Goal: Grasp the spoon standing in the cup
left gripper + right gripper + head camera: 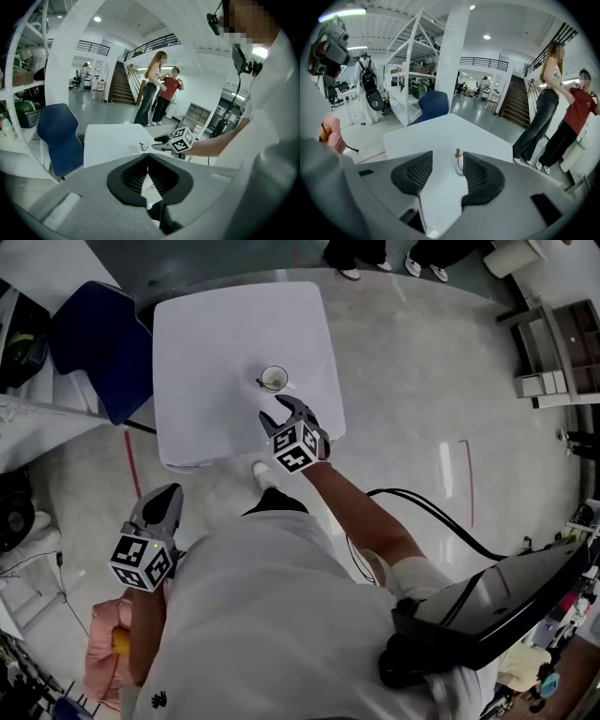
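Note:
A small white cup [274,380] stands near the middle of the white table [206,343], with a spoon [262,383] standing in it. My right gripper [277,412] hovers over the table just short of the cup, jaws wide apart and empty. In the right gripper view the spoon's dark tip [457,153] rises ahead between the spread pads, and the cup [460,165] is partly hidden behind the right pad [480,180]. My left gripper [169,495] hangs low beside the person, off the table, with its pads [140,173] closed together on nothing.
A blue chair [98,343] stands at the table's left edge. A black cable [431,517] runs across the floor on the right. Two people [562,112] stand beyond the table near a staircase. White shelving [412,75] stands to the left.

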Demonstrator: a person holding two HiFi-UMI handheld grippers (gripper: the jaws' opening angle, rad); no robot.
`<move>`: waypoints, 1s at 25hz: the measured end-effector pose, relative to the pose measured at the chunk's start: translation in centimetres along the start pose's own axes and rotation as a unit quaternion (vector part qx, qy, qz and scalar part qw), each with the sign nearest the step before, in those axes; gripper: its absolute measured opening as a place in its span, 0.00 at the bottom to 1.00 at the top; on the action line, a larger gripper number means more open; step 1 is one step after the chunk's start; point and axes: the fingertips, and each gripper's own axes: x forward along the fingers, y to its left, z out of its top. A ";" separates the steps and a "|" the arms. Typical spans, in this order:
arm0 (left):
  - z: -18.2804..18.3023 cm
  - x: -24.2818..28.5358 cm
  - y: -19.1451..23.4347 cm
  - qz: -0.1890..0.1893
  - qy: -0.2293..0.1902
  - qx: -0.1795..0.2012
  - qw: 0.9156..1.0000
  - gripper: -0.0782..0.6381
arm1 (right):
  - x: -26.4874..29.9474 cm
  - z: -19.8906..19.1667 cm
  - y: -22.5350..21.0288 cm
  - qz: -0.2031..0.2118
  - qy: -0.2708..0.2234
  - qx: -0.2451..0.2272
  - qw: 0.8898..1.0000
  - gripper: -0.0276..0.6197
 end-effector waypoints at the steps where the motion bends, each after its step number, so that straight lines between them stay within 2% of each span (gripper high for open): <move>1: 0.5 0.4 0.1 0.009 0.004 0.001 1.000 0.12 | 1.3 -0.2 -0.6 0.004 0.003 -0.005 1.000 0.36; 5: 1.7 1.6 2.1 0.050 0.011 -0.012 0.999 0.12 | 6.9 -1.2 -1.7 0.023 0.022 -0.015 0.999 0.36; 8: 2.0 1.8 3.8 0.076 0.010 -0.028 0.997 0.12 | 10.3 -1.4 -1.8 0.031 0.037 -0.041 0.998 0.36; 11: 1.9 1.9 4.5 0.096 0.012 -0.041 0.994 0.12 | 12.0 -2.2 -2.2 0.030 0.051 -0.057 0.997 0.30; 15: 1.7 1.9 5.2 0.111 0.009 -0.052 0.992 0.12 | 13.1 -2.2 -3.1 0.020 0.054 -0.068 0.996 0.14; 20: 1.1 1.8 4.8 0.124 0.002 -0.058 0.991 0.12 | 13.0 -2.0 -3.3 0.028 0.043 -0.089 0.995 0.13; 25: 0.5 0.5 4.6 0.117 -0.006 -0.060 0.991 0.12 | 10.6 -0.9 -3.7 0.017 0.030 -0.086 0.996 0.12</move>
